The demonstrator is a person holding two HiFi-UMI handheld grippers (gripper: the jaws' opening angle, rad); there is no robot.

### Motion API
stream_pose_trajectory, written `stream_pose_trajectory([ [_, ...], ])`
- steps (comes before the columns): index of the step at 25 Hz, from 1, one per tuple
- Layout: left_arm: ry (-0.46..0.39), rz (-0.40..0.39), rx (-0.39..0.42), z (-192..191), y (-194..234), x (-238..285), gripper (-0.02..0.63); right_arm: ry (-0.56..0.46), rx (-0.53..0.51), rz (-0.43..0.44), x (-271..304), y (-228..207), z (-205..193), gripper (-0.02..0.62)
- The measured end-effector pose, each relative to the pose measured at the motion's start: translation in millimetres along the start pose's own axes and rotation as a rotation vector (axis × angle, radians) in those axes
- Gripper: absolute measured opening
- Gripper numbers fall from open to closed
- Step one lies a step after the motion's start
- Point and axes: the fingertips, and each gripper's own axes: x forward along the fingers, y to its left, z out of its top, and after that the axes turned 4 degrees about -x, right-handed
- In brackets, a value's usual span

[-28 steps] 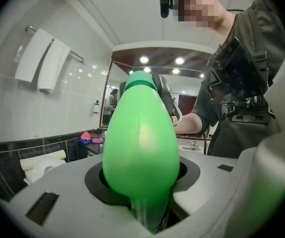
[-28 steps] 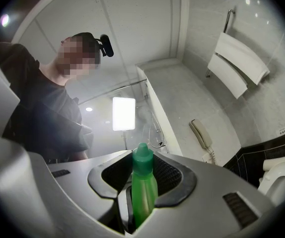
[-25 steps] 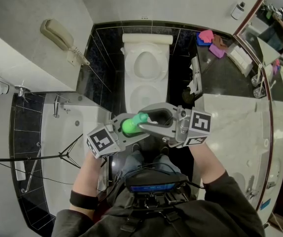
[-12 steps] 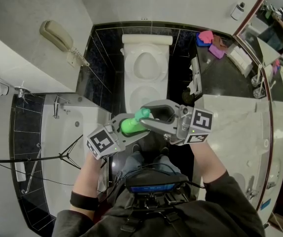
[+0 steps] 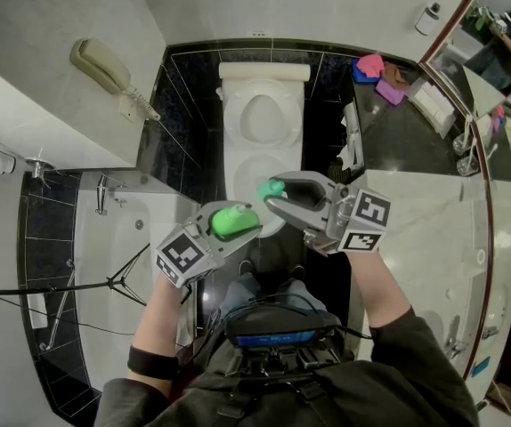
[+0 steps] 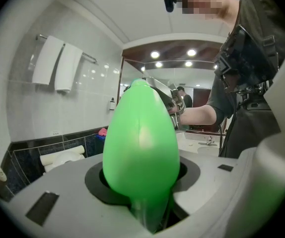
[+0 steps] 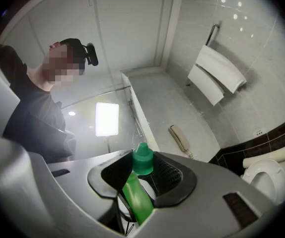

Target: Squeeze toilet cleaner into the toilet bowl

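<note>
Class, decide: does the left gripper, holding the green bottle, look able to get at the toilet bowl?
Probably yes. The toilet bowl lies just ahead of the left gripper and its green bottle with nothing between; the right gripper, holding the cap, sits to one side.

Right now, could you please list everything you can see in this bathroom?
toilet: 1, white, ahead against the black tiled wall
wall phone: 1, beige, on the left wall
bathtub: 1, white, lower left
stand: 1, black, over the bathtub
towels: 2, white, on a wall rail
cloths: a few, pink, purple and blue, on the dark counter
mirror: 1, right wall above the counter
bottle: 1, bright green, in the left gripper
cap: 1, darker green, between the right gripper's jaws
left gripper: 1, grey, shut on the bottle
right gripper: 1, grey, shut on the cap
</note>
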Motion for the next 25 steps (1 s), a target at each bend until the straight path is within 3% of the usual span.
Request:
stream_pose_trajectory([
  [10,-0.01,0.178,-0.026,-15,30,-12,0.19,0.074,0.04,-0.214,-33,-39,-25,0.144],
  [17,0.004,0.405,-0.056,-37,66,-28,0.19,0.225,-0.019,-0.456,-73,-80,-69,0.144],
  [25,0.017,0.514,-0.102,-60,80,-38,0.19,0.439,-0.056,-0.715,-127,-105,-126,0.144],
])
